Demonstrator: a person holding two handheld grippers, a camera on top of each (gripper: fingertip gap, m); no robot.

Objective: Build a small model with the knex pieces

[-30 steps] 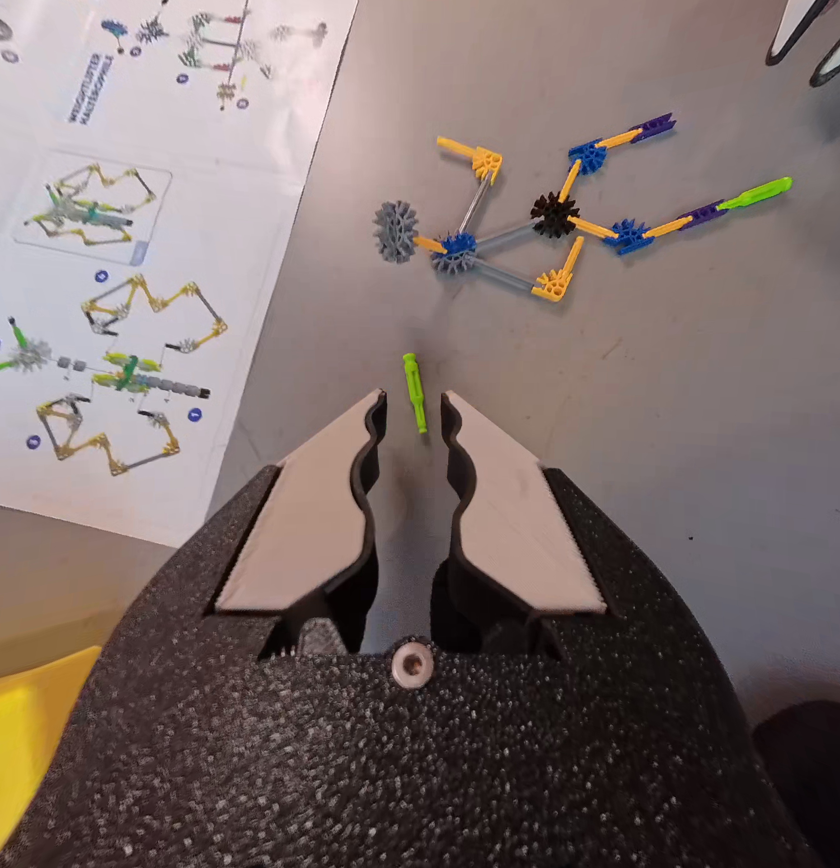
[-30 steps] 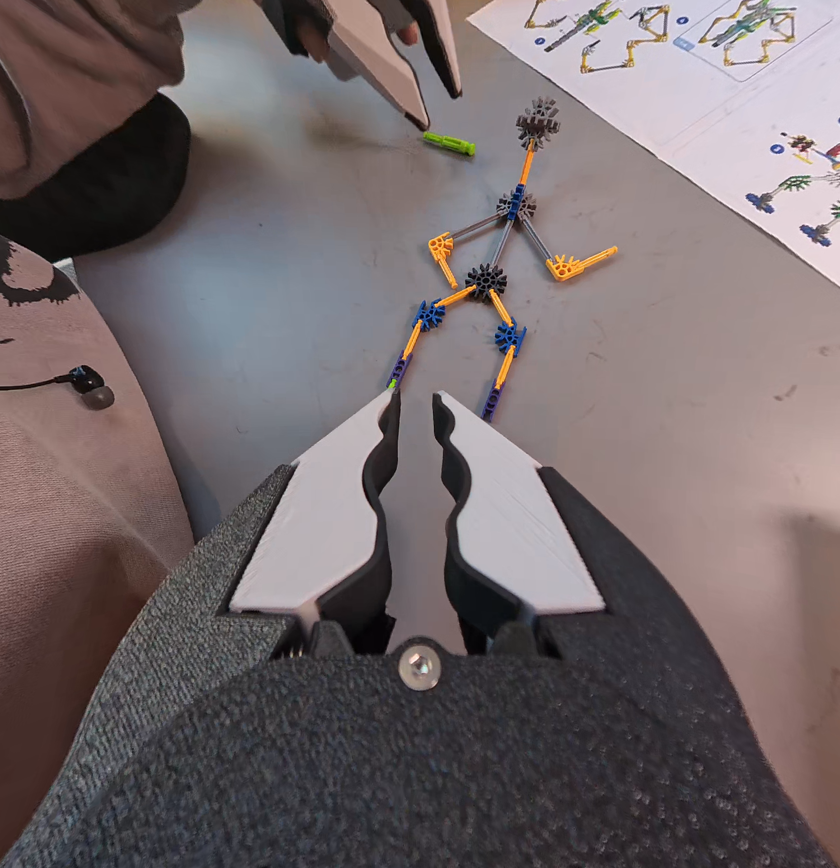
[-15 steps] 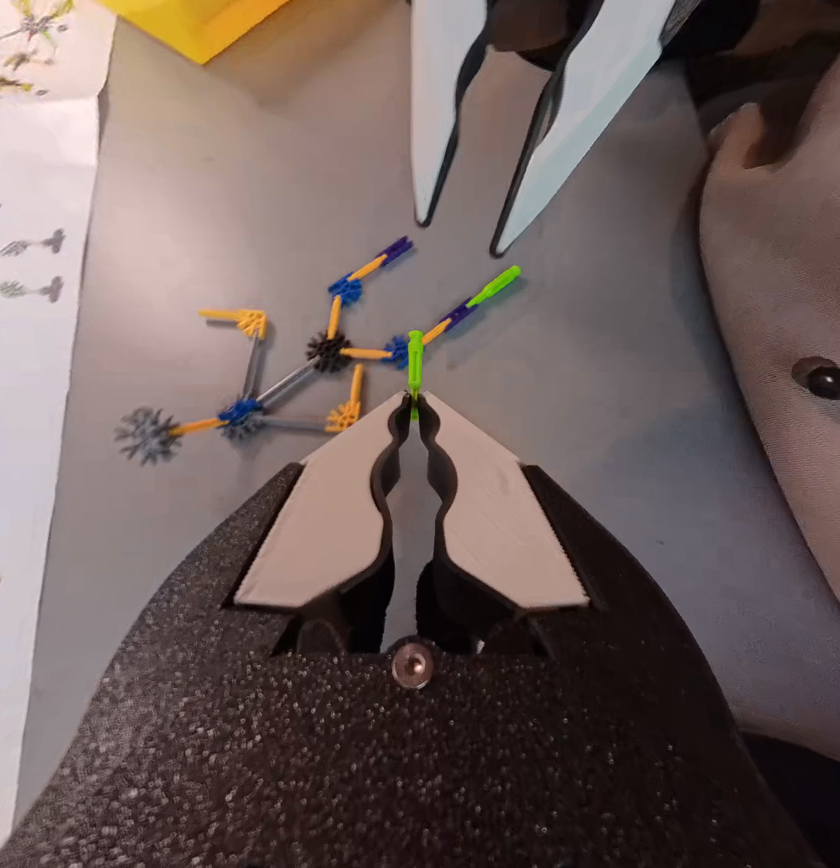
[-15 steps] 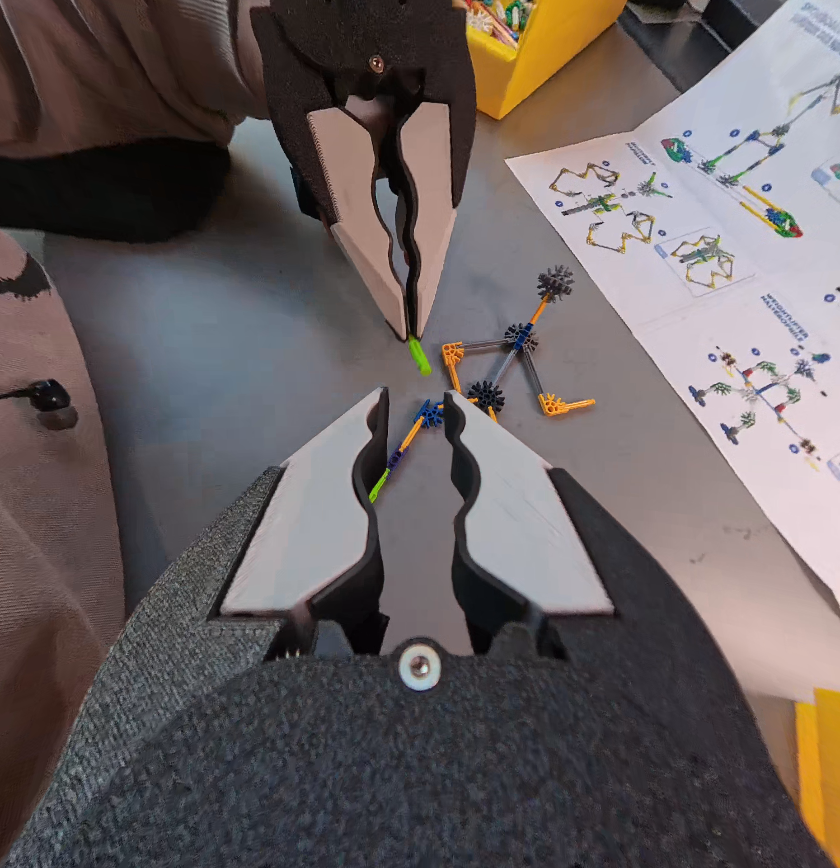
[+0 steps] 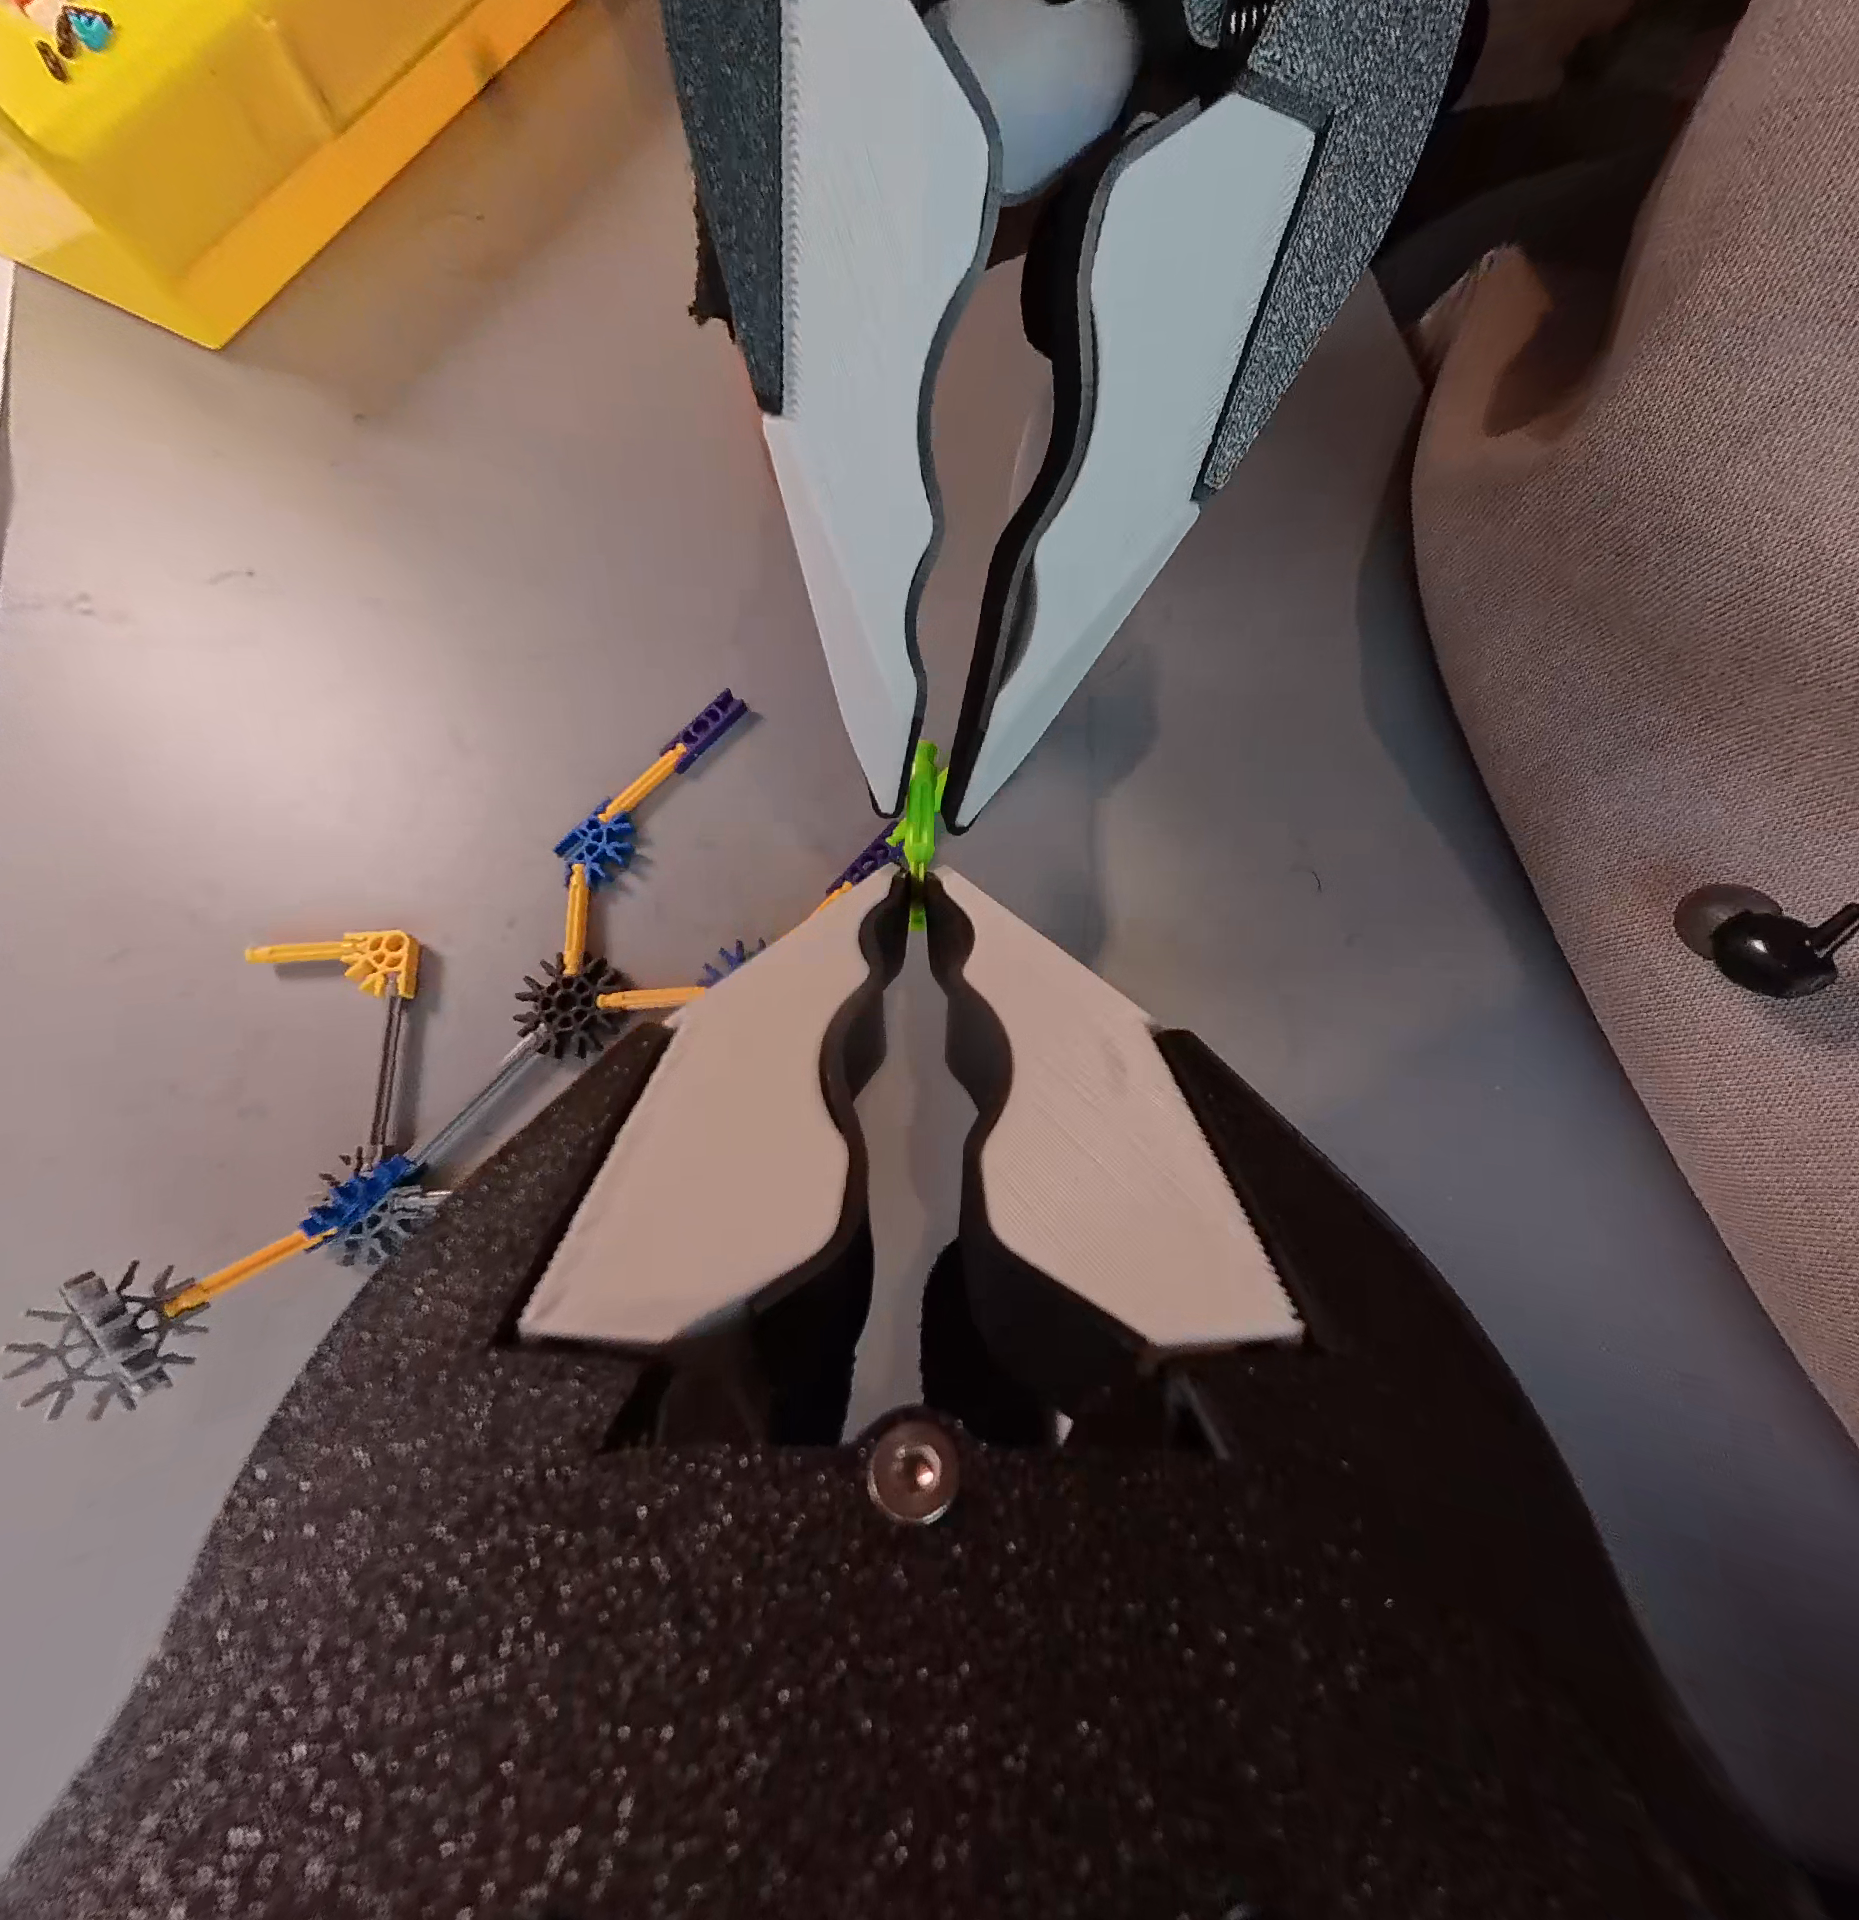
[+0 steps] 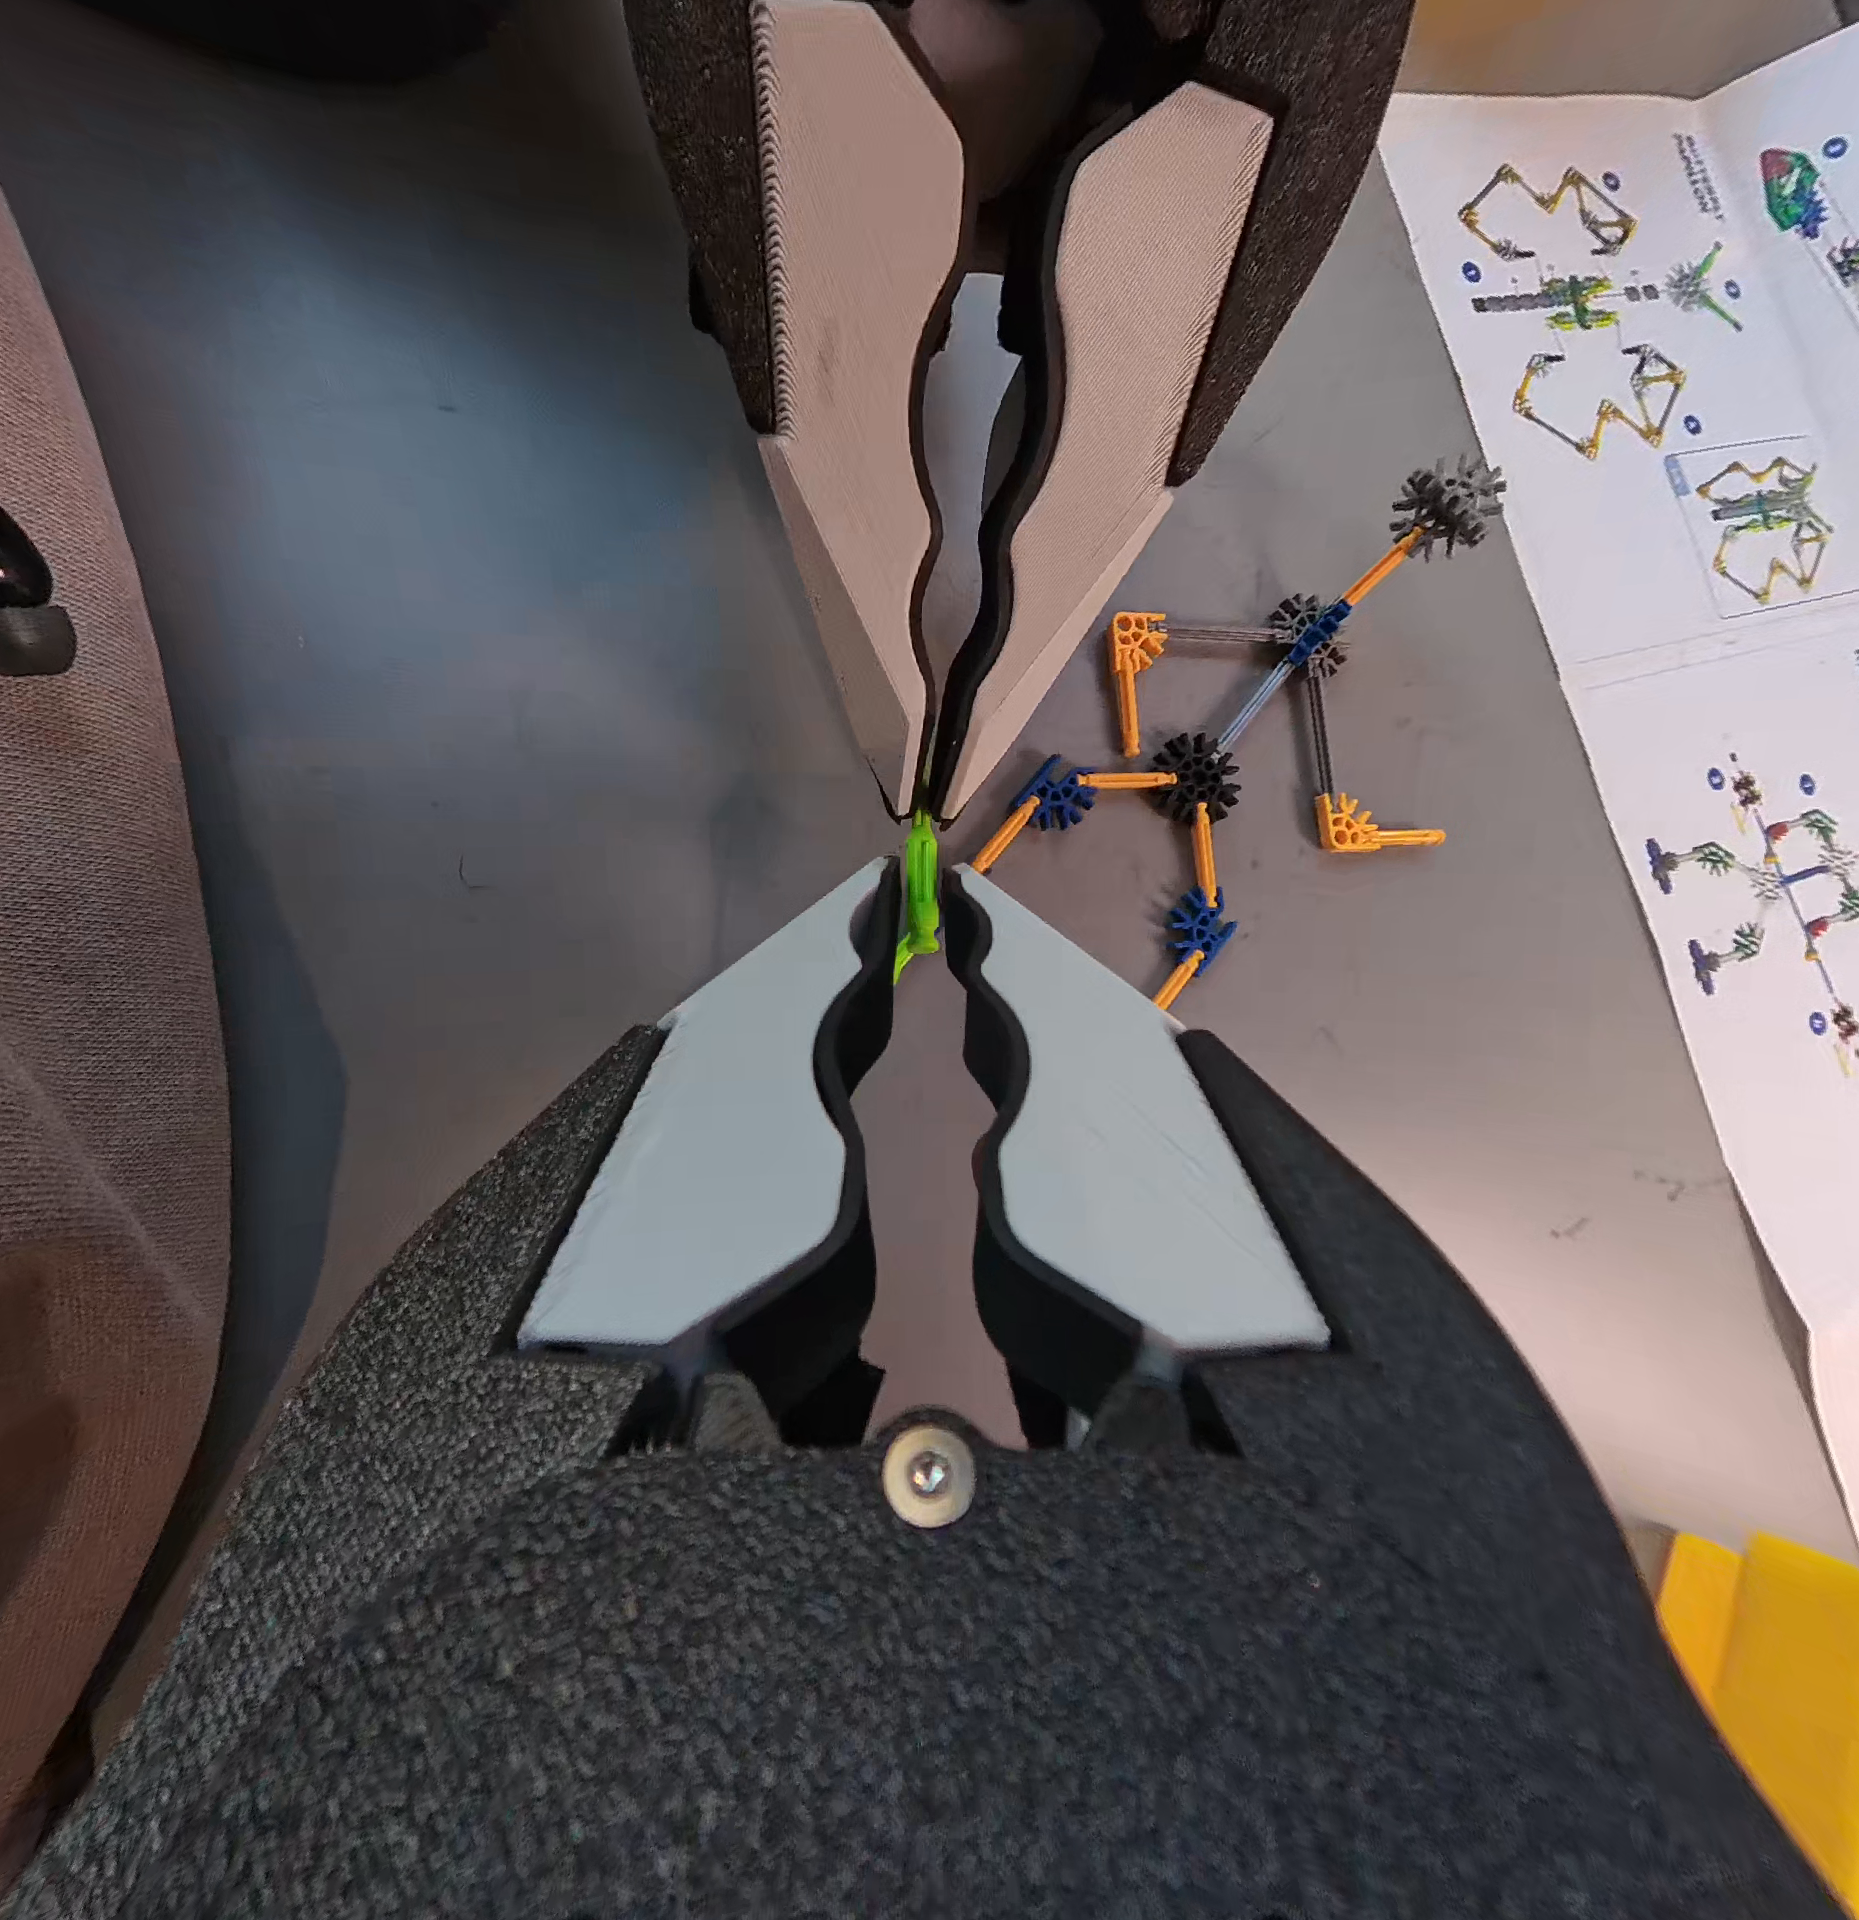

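My left gripper [image 5: 917, 883] is shut on a small green rod [image 5: 923, 800] and holds it tip-forward just above the grey table. My right gripper [image 6: 920, 873] faces it tip to tip, with its pads closed against the green rod [image 6: 920, 883]. Whether a second green rod from the model lies in the same gap, I cannot tell. Each gripper also shows in the other's view, the right one [image 5: 922, 816] and the left one [image 6: 920, 810]. A flat rod-and-connector model [image 6: 1195, 774] lies beside the tips. One of its arms runs under my right fingers.
A printed instruction sheet [image 6: 1735, 623] lies right of the model. A yellow parts box [image 5: 177, 156] stands at the far left. A person's beige clothing [image 5: 1683, 623] with a black earbud [image 5: 1756, 951] lies along the other side. Only a small space, under 4 cm, lies between the two pairs of fingers.
My left gripper picked the green rod off the table and carried it to the model's arm. My right gripper moved in to meet it, and its jaws narrowed onto the rod.
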